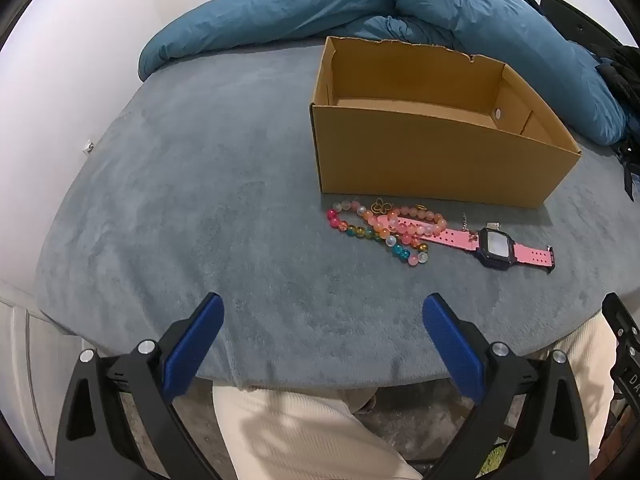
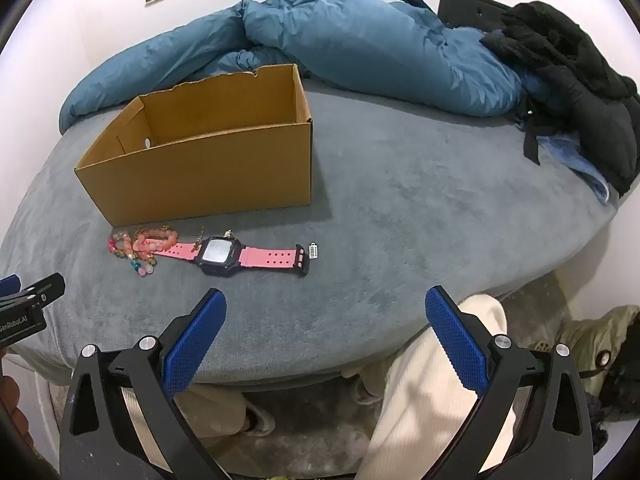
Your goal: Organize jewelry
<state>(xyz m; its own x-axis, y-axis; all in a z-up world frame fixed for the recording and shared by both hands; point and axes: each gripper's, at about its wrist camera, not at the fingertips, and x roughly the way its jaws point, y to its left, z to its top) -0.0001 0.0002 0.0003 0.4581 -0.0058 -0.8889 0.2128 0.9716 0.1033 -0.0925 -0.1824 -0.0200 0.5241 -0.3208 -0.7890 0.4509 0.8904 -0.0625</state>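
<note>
1. In front of the cardboard box [image 1: 440, 160], touching or nearly touching its near wall, lie the bead bracelets [image 1: 376, 228] in a loose tangle, likely gathered there so each can be lifted straight over the wall.
2. The pink watch [image 2: 218, 257] lies flat beside the beads, one strap end running under them, so pulling it may drag them along.
3. The box looks empty as far as its floor shows; sorting seems not yet begun.
4. The left gripper [image 1: 322, 336] hangs short of the box, fingers spread wide, holding nothing.
5. The right gripper [image 2: 326, 334] does likewise, released and empty, nearer the watch than the box.
</note>
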